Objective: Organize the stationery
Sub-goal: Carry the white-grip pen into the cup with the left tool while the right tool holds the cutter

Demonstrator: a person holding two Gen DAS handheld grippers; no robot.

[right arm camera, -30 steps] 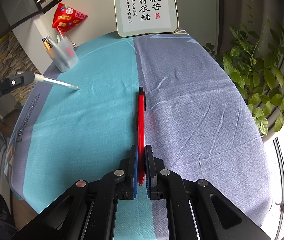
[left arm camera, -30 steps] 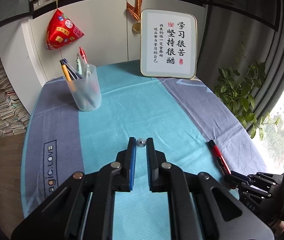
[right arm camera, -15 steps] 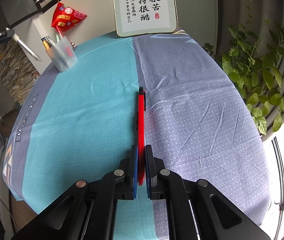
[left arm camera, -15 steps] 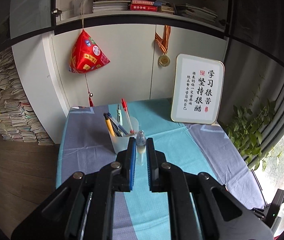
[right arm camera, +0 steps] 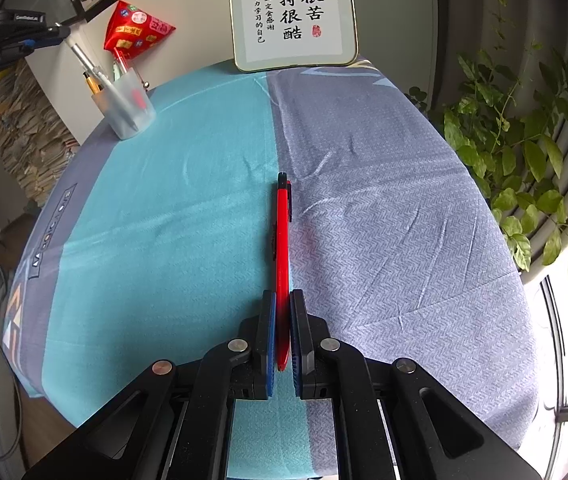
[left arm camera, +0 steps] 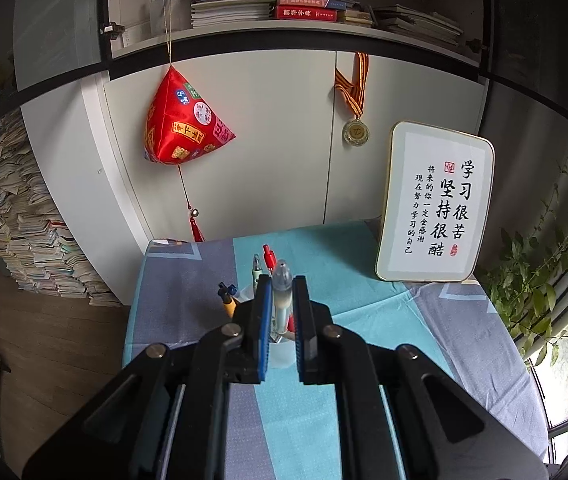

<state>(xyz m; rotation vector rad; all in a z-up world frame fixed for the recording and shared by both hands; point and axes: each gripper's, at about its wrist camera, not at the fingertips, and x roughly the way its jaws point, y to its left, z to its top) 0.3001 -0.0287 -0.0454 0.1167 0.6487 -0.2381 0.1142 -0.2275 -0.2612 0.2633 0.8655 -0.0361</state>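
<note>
Left tool [left arm camera: 282, 288] clamped on clear pen [left arm camera: 282, 280] above cup [right arm camera: 126, 110]; right tool [right arm camera: 282, 312] gripping red pen [right arm camera: 282, 240].

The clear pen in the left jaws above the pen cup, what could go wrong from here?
1. The pen cup already holds several pens, so the clear pen may catch on them and miss the opening.
2. The light cup might tip if pushed.
3. The red pen, pinched at one end, may pivot when lifted.

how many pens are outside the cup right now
2. A clear pen is clamped in the left gripper above the frosted cup; a red pen is clamped in the right gripper, lying along the tablecloth. None seen elsewhere.
</note>
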